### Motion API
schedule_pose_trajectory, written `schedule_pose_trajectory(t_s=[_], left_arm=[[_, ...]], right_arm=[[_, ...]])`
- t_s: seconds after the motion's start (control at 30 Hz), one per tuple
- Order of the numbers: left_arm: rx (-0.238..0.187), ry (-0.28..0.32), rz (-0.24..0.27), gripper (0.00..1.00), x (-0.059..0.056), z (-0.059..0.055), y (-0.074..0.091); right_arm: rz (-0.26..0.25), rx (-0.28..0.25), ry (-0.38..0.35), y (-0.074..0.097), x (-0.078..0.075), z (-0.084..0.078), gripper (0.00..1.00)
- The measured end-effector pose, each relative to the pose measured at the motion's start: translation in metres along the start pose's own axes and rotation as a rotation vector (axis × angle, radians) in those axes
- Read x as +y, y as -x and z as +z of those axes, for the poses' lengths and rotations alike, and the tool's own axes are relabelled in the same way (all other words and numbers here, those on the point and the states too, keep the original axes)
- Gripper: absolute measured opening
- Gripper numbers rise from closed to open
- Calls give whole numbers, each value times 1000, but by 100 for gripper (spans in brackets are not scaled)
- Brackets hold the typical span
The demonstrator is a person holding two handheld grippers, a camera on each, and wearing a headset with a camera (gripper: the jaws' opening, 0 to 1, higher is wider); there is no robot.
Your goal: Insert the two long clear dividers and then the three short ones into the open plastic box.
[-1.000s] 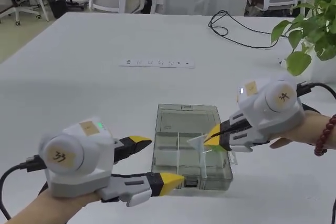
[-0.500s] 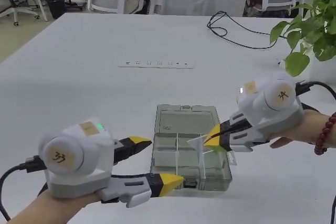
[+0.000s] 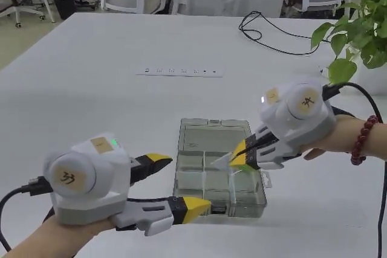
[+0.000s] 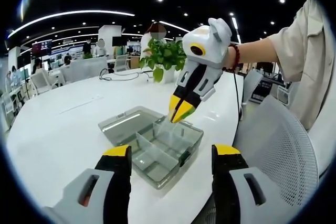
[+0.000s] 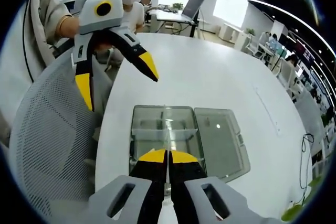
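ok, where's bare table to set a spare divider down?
Bare table left of the box, and between box and power strip. Crowded over the box, where the right gripper holds a divider, and near the left gripper.

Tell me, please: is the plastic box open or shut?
Open: the lid lies flat on the table beside the plastic box, and its compartments are uncovered.
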State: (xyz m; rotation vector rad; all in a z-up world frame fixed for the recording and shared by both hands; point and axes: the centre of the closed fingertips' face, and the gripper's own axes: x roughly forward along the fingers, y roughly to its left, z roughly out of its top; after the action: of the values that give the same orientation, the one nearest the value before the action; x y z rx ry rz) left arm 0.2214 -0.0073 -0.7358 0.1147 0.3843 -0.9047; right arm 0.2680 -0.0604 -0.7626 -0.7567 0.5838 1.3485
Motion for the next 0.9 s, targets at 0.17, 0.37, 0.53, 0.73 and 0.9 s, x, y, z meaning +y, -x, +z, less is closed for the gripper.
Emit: schedule_pose_trajectory(t_s=[0.17, 0.37, 0.53, 0.73, 0.9], left_arm=[[-4, 3, 4, 63, 0, 0, 0], [-10, 4, 12, 65, 1, 1, 2], [-7, 4, 19, 65, 3, 0, 3], [-7, 4, 20, 65, 4, 0, 3], [-6, 4, 20, 65, 4, -1, 3]], right_arm=[[10, 19, 30, -5, 1, 3, 2], [21, 32, 51, -11, 1, 5, 2], [30, 40, 60, -16, 1, 6, 2], [40, 50, 64, -20, 1, 4, 2], [47, 44, 49, -19, 1, 4, 2]])
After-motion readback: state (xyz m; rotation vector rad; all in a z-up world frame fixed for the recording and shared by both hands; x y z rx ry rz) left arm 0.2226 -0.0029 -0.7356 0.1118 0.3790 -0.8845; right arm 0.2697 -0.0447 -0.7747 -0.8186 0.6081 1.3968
